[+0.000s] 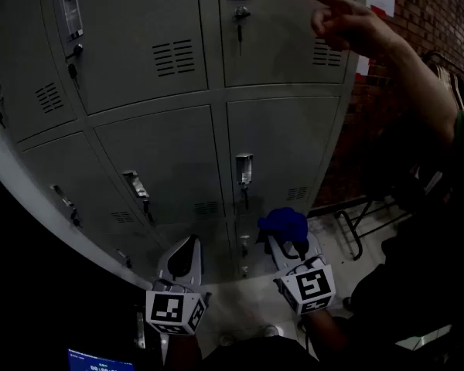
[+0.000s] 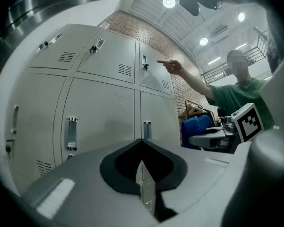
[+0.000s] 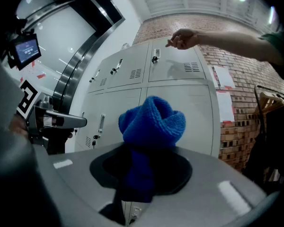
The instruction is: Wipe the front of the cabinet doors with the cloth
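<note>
We judge the wiping not yet begun: this is the approach. Our right gripper has its jaws closed tight on the blue knitted cloth, which bulges out beyond the jaw tips in a rounded bunch. The cloth hangs in the air, apart from the grey cabinet doors that stand ahead of the gripper, so nothing touches the metal so far. Our left gripper sits just to the left of the right one at about the same height. Its jaws are brought together with only a thin slit between them, and nothing is held in it. Above and ahead of the right gripper, another person's hand stretches out with the index finger pointing toward the upper door, which we take as the place to start. The next move, as we see it, calls for lifting the right gripper and carrying it forward until the bunched cloth presses on that door face, then sweeping across the panel. The grip must stay firm so that the cloth does not slip out under pressure. The latch handles and the keys hanging below them stick out from the doors, and we think the knit could snag there, so the strokes should pass around them. The left gripper seems to have no part in this.
</note>
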Tool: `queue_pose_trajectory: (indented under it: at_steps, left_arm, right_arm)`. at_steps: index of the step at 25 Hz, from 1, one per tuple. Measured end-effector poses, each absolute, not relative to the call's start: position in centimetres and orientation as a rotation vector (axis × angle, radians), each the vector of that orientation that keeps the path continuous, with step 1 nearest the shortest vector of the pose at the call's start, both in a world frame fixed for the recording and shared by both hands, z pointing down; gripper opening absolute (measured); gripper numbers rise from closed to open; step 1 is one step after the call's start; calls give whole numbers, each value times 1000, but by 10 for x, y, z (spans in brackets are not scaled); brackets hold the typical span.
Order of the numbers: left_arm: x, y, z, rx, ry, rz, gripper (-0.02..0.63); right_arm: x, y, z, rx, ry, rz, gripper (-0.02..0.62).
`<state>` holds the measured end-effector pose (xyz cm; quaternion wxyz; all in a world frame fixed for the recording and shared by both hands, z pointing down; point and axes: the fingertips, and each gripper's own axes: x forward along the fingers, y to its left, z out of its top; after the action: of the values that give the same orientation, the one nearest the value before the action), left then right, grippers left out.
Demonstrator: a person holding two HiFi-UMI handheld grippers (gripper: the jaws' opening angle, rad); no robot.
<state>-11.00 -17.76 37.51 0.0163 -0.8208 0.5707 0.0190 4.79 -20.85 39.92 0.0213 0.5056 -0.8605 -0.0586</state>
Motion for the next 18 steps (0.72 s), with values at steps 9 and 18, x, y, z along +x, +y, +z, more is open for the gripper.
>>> queue_pose_trajectory:
  at_steps: [9,18]
  left_arm:
    - [-110,-174,382,-2576,1773,50,14]
    - [-119,-178,384,-2570,1785,55,14]
  right_arm:
    - [44,-207,402,1562,-2660,-167,112]
    - [29,-227,393,1543,-2651,-178,112]
